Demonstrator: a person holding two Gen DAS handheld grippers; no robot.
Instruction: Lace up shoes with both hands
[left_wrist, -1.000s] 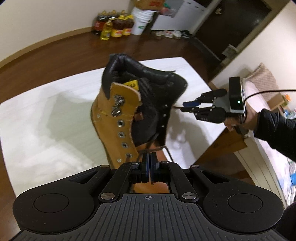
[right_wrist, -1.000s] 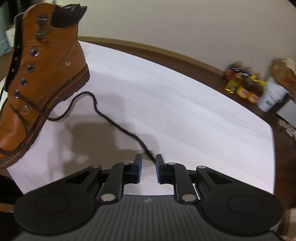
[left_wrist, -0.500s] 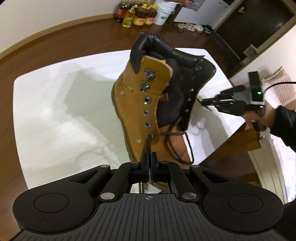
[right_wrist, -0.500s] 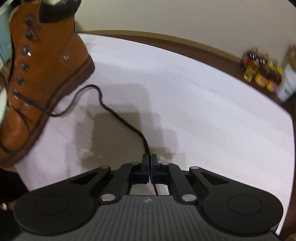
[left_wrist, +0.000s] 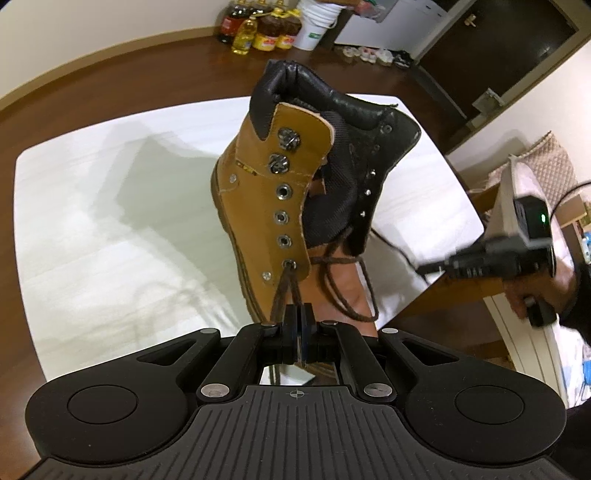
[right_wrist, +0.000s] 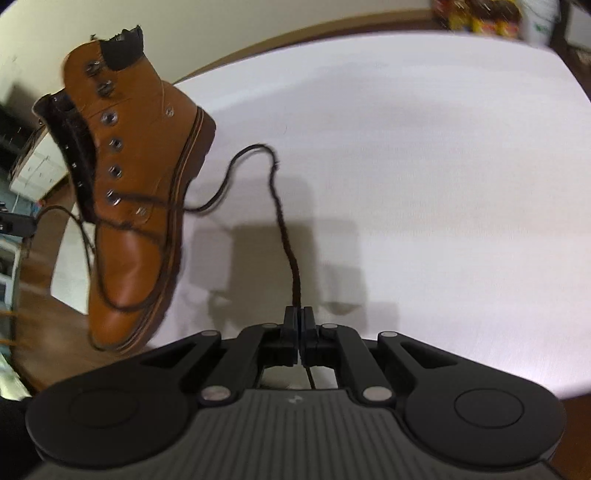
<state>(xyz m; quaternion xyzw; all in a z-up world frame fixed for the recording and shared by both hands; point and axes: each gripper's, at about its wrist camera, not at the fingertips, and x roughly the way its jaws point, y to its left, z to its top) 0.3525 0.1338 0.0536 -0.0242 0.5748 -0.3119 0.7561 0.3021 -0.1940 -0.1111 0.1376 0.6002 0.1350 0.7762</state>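
1. The left gripper (left_wrist: 298, 325) has its jaws pressed together on the brown lace (left_wrist: 282, 291), pinching the end that comes out of the lowest eyelet (left_wrist: 288, 264) on the boot's near flap.
2. The right gripper (right_wrist: 299, 328) pinches the other end of the lace (right_wrist: 286, 236) between its closed jaws; that strand runs in a loose curve across the tabletop back to the boot.
3. The tan boot (left_wrist: 273, 206) stands on the white table (left_wrist: 92, 221), toe near the table's edge, with the black collar at the top and the tongue (left_wrist: 328, 192) open.
4. Only the lowest eyelets carry lace; those above are bare.
5. In the left wrist view, a hand (left_wrist: 535, 291) holds the right gripper, blurred, off the table's right edge.
6. Beyond the table, oil bottles (left_wrist: 258, 27) and a white bucket (left_wrist: 314, 22) stand on the wooden floor by the wall.
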